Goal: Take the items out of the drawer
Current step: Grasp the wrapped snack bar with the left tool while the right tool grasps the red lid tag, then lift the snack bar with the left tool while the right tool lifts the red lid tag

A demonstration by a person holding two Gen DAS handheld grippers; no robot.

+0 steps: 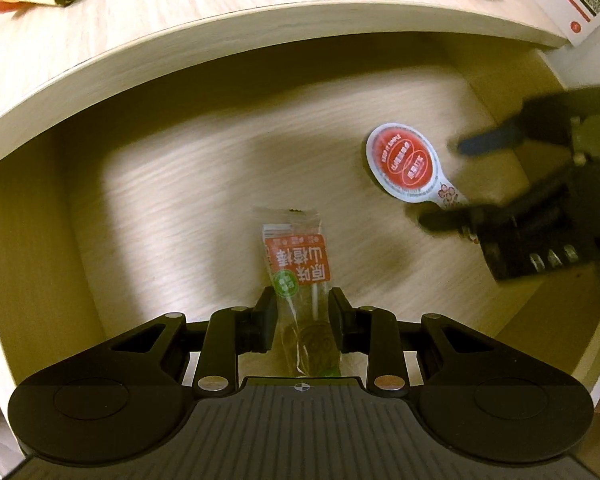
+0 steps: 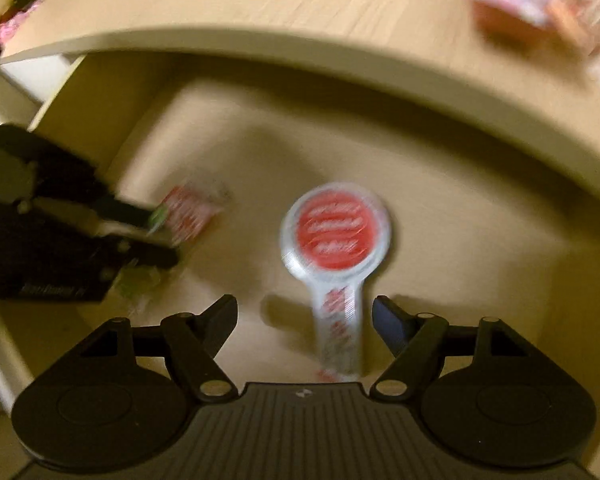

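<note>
Inside the open drawer [image 1: 112, 200], the left tool [image 1: 300, 320] has its jaws set on either side of the clear snack packet [image 1: 298, 268], touching its edges, though a firm clamp cannot be confirmed. Beside the packet, toward the drawer's right wall, lies the red-lidded round sachet [image 1: 402, 162] with its long tab. The right tool [image 2: 304, 324] hangs over that tab with its jaws well apart and nothing pinched. The slippery film could slide out of the left tool on lifting if the hold is only light. The flat tab gives the right tool little to catch; closing off-centre would merely push the sachet across the drawer floor.
</note>
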